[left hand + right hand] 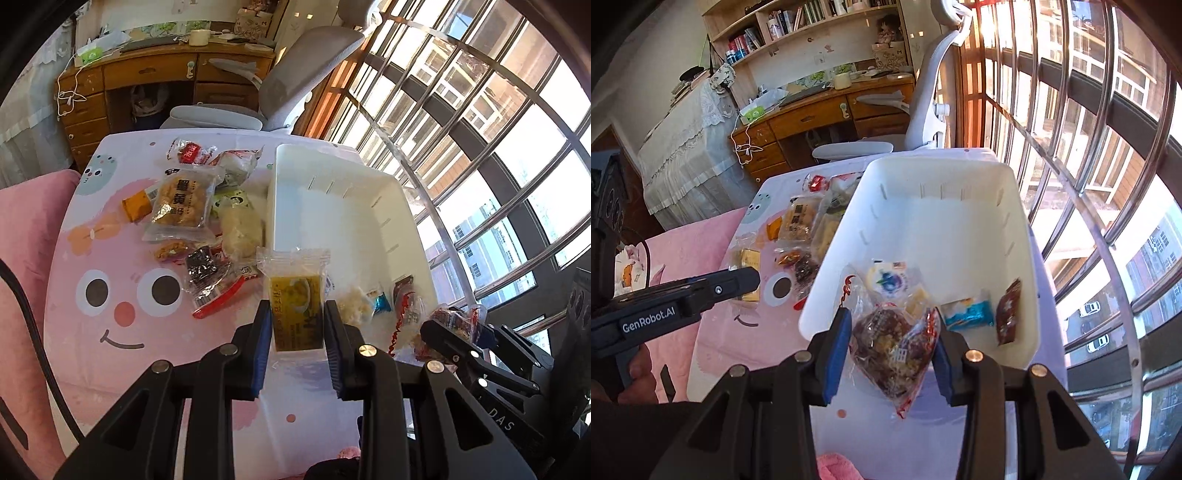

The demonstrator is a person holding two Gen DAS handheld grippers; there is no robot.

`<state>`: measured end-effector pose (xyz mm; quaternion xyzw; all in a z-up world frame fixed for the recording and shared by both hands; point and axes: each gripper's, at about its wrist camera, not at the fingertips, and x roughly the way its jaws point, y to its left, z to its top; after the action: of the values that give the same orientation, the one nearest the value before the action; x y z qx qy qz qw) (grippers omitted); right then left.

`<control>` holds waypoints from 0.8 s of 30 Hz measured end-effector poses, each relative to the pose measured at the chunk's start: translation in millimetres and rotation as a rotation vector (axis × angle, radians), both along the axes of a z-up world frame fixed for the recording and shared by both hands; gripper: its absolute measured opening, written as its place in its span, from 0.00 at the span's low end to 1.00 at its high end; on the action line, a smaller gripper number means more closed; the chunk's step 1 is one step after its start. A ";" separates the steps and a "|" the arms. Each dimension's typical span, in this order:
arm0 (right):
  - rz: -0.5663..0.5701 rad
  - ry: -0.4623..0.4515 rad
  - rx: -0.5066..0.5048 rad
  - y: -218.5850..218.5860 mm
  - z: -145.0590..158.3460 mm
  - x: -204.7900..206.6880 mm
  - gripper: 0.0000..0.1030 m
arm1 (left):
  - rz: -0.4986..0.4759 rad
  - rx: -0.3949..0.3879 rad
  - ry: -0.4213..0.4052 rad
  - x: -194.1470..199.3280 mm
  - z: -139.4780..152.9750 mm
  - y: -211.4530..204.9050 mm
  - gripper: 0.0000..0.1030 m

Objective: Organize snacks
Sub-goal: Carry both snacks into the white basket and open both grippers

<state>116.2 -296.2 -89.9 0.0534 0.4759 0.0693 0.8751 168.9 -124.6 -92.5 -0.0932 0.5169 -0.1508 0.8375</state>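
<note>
The left gripper was closed on a yellow snack packet, which stood upright between its blue pads with the clear crimped top pointing away from the tool. Just ahead and to the right of those fingers sat the white bin, its near-left corner right behind the held packet. Ahead and to the left, a loose pile of snacks lay on the pink cartoon tablecloth, the largest being an egg-yolk pastry bag on top, with a dark wrapped piece nearer the fingers.

The right gripper was clamped on a brown nut-cake packet in clear wrap, held over the near rim of the bin. Past its fingertips, inside the bin, lay a round blueberry-printed pack, a blue-and-white wrapper to the right, and a dark red sachet leaning against the right wall. In the right wrist view the left gripper reached in from the left side, level with the bin's near-left corner, with the yellow packet seen at its tip.
</note>
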 end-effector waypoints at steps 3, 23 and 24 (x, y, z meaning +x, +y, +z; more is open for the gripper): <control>0.017 -0.016 -0.008 -13.9 2.2 3.7 0.40 | 0.006 -0.011 -0.011 4.8 -0.2 -15.1 0.25; 0.029 0.028 0.017 -66.0 -12.4 28.4 0.41 | -0.023 -0.016 0.016 21.4 -8.0 -65.2 0.63; 0.032 0.030 0.018 -65.6 -12.9 28.5 0.41 | -0.021 -0.016 0.019 21.4 -8.2 -64.6 0.63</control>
<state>144.8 -361.9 -102.7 0.0546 0.4890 0.0868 0.8662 190.4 -189.2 -100.7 -0.0960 0.5246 -0.1628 0.8301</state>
